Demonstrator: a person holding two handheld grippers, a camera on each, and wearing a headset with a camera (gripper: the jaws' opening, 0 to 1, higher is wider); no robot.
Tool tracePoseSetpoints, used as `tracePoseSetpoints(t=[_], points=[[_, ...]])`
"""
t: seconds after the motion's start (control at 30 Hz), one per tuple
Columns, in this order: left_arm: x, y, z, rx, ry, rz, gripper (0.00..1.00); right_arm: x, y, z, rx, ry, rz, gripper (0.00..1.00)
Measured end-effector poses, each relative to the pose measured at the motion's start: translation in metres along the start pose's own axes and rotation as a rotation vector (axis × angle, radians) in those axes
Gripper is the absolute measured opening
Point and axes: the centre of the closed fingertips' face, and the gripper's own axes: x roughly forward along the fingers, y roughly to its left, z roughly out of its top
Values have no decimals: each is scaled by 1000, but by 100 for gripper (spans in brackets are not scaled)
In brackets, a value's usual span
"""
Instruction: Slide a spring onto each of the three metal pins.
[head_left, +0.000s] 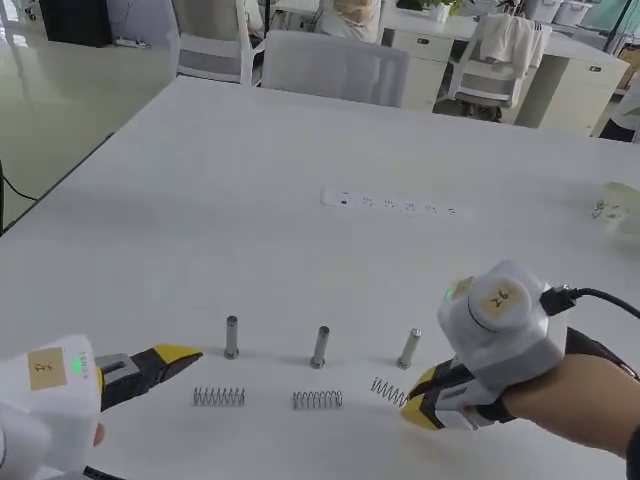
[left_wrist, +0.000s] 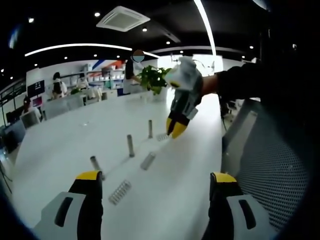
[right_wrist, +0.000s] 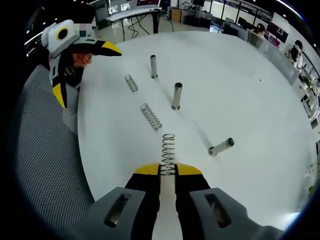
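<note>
- The worktop (head_left: 300, 150) is smooth and bare around the parts. Anything dropped or knocked there is likely to roll or skid out of easy reach, since no stop is seen near the row.
- The left tongs (left_wrist: 156, 177) are held released, the jaws wide apart with nothing between them, low by the left end of the row. If they are swung inward without care, the left pin (head_left: 231, 337) or the left spring (head_left: 219, 397) could be struck.
- The right tongs (right_wrist: 168, 170) appear clenched on the near end of the right spring (right_wrist: 168, 150), which is pinched by its last coils only. With so short a hold, the free length can be expected to droop or swing, and the spring may be flicked out if the grip is eased or the coils are crushed.
- The three pins stand upright in a row, none carrying a spring. No base is seen fixing them, so the right pin (head_left: 410, 348), just beyond the held spring, is judged liable to be toppled by a sideways push. The middle pin (head_left: 320, 347) could then be hit in turn.
- The middle spring (head_left: 317, 400) and the left spring lie flat on the worktop, each in front of its pin.
- The open end of the right spring has to be brought square over the pin's top. If it is brought in tilted, a coil may be caught on the rim and the spring bent or jammed partway.
</note>
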Motion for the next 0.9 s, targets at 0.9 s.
tracePoseSetpoints(t=[0.9], points=[[28,-1,8,29,4,-93,77,7,42,43,-181,-16,68,8]])
